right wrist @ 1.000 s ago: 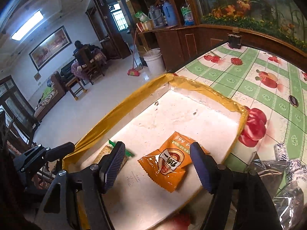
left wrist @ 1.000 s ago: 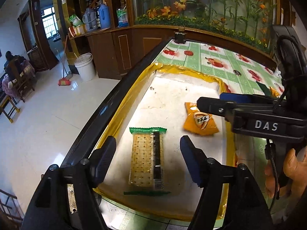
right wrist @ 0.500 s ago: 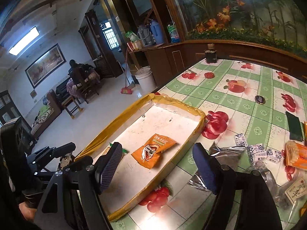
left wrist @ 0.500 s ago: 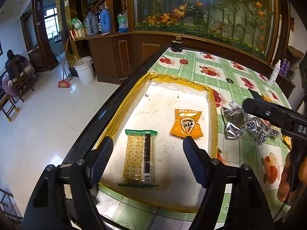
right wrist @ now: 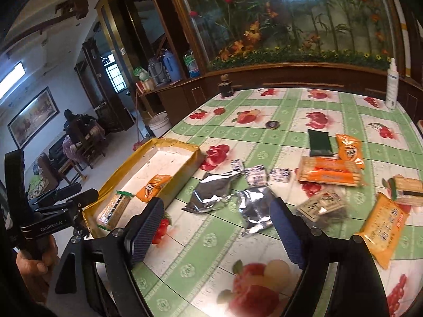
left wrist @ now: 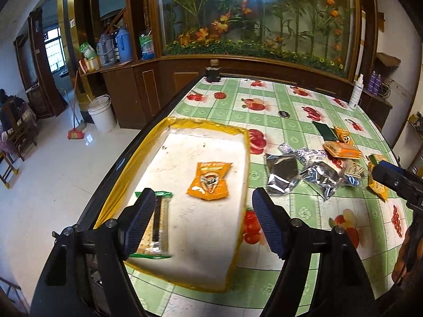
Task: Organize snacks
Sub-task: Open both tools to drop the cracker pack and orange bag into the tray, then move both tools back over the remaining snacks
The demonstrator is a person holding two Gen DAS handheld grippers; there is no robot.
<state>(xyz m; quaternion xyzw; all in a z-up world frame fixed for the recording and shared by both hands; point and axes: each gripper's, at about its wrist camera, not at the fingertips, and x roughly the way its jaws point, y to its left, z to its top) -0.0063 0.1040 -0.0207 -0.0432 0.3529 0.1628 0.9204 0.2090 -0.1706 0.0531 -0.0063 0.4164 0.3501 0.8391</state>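
Observation:
A white foam tray with a yellow rim (left wrist: 201,125) (right wrist: 182,146) lies at the table's left edge. In it are a green-ended cracker pack (left wrist: 158,222) (right wrist: 116,207) and an orange snack bag (left wrist: 210,181) (right wrist: 153,187). My left gripper (left wrist: 202,224) is open and empty above the tray's near end. My right gripper (right wrist: 216,231) is open and empty above the table, right of the tray. Loose snacks lie on the tablecloth: silver foil bags (right wrist: 214,194) (left wrist: 280,175), small patterned packs (right wrist: 255,174), orange packs (right wrist: 329,173) (left wrist: 342,150), a dark green pack (right wrist: 320,142).
The table has a green checked fruit-print cloth (right wrist: 238,251). A dark jar (right wrist: 225,88) and a white spray bottle (right wrist: 391,87) stand at its far edge. A wooden cabinet with a flower display stands behind. The floor drops off left of the tray, with a white bucket (left wrist: 101,113).
Both grippers have pulled back and up from the tray. The right one has swung right over the loose snacks. The orange bag now lies in the tray, no gripper near it.

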